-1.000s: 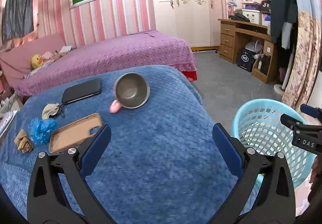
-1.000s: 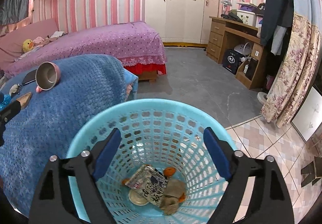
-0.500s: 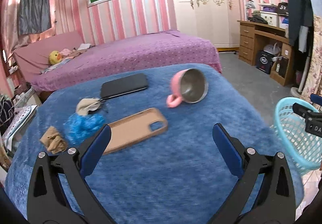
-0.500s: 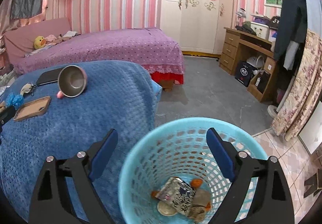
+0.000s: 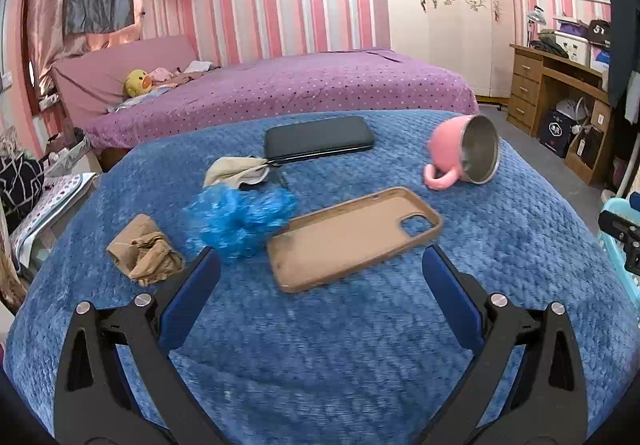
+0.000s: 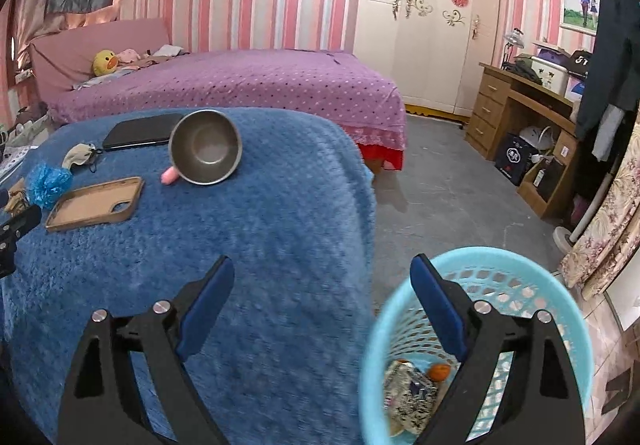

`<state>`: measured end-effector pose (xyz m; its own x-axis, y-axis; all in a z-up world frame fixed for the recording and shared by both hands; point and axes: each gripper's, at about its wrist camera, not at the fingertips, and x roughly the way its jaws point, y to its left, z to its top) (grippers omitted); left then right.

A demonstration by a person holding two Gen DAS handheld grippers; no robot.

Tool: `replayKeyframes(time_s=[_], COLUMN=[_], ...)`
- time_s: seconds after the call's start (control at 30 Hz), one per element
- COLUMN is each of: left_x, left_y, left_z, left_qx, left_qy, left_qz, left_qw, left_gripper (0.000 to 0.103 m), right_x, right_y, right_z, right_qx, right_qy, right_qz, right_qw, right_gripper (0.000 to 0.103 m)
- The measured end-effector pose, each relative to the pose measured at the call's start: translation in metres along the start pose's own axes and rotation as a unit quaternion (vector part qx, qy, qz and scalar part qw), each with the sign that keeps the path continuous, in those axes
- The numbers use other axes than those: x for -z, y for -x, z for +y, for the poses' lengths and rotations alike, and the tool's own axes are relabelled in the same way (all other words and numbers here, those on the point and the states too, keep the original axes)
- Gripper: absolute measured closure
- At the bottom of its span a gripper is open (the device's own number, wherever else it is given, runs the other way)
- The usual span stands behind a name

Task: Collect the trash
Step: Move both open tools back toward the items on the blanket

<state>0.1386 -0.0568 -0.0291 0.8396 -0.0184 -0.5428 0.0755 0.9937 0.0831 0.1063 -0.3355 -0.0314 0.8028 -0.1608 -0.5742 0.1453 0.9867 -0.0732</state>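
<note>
On the blue blanket (image 5: 360, 345) lie a crumpled blue plastic wad (image 5: 240, 219), a crumpled brown paper (image 5: 144, 255) and a beige crumpled mask (image 5: 236, 173). My left gripper (image 5: 320, 265) is open and empty, hovering just short of the blue wad and a tan phone case (image 5: 352, 235). My right gripper (image 6: 322, 277) is open and empty, over the blanket's right edge beside the turquoise basket (image 6: 560, 293), which holds a printed wrapper (image 6: 410, 393) and an orange scrap (image 6: 440, 371). The blue wad also shows in the right wrist view (image 6: 48, 183).
A pink mug (image 5: 464, 159) with a steel inside lies on its side, near a black phone (image 5: 318, 139). A purple bed (image 5: 300, 85) stands behind. A wooden desk (image 6: 528, 113) and hanging clothes are at the right, with grey floor (image 6: 440, 185) between.
The left gripper has swung left and closer to the trash on the blanket. The right gripper has moved left off the basket, now partly over the blanket. Both stayed open.
</note>
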Motion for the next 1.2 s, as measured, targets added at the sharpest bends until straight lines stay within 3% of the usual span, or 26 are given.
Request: replayKeyframes(time_s=[0.6, 1.0, 1.1, 1.2], left_x=[0.01, 0.018, 0.019, 0.02], left_y=[-0.015, -0.024, -0.026, -0.03], left_z=[0.082, 0.12, 0.125, 0.129], left_qx=[-0.031, -0.046, -0.049, -0.039], left_qy=[0.065, 0.078, 0.073, 0.071], left_qz=[0.032, 0.05, 0.054, 0.059], left_qw=[0.9969, 0.9947, 0.9947, 0.9949], left_gripper=[0.006, 0.006, 0.011, 0.027], right_x=[-0.009, -0.01, -0.01, -0.011], right_y=[-0.012, -0.019, -0.021, -0.024], right_z=[0.066, 0.099, 0.106, 0.115], right_qx=[-0.034, -0.048, -0.049, -0.052], right_qy=[0.018, 0.039, 0.039, 0.046], right_qz=[0.003, 0.009, 0.01, 0.012], right_qw=[0.999, 0.998, 0.998, 0.997], right_gripper=[0.015, 0.015, 0.015, 0.015])
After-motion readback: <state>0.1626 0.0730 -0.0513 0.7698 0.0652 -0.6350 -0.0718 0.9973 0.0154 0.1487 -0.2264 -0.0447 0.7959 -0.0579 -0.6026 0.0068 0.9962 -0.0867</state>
